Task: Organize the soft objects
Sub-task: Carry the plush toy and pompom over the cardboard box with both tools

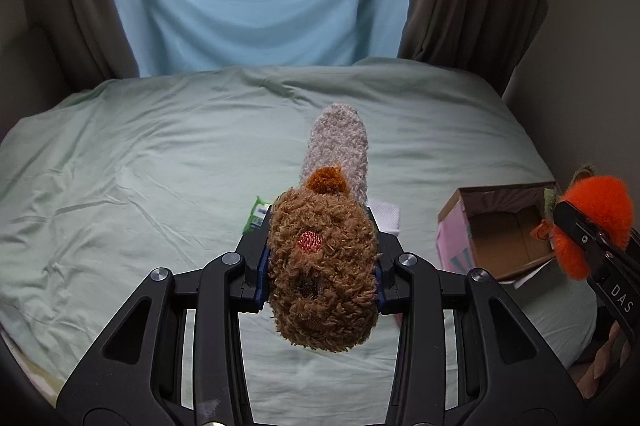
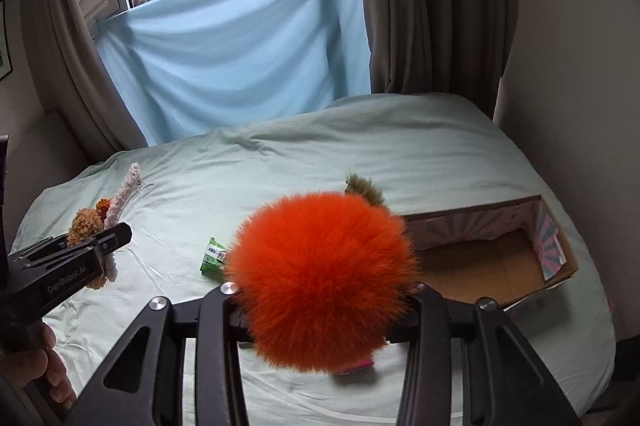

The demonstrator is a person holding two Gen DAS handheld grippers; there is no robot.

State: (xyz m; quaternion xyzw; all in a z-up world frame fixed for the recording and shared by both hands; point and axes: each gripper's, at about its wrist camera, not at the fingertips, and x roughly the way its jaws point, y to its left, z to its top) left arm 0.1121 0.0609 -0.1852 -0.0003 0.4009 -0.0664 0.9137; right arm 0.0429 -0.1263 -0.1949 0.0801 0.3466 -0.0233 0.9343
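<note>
Left gripper (image 1: 322,266): clamped on the brown plush (image 1: 322,266), held above the bed (image 1: 120,166).
Right gripper (image 2: 324,298): closed on the orange pompom (image 2: 320,278), beside the box (image 2: 560,266).
Handling: both likely light and squashy; fur may slip, so pinch mid-body.
Box: open, apparently empty.

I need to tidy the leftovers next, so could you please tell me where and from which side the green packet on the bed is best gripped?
The green packet lies flat on the bed sheet, so I would probably come from above and close the jaws across its narrow width, near the free far end; its near end is hidden behind the orange pompom.
</note>
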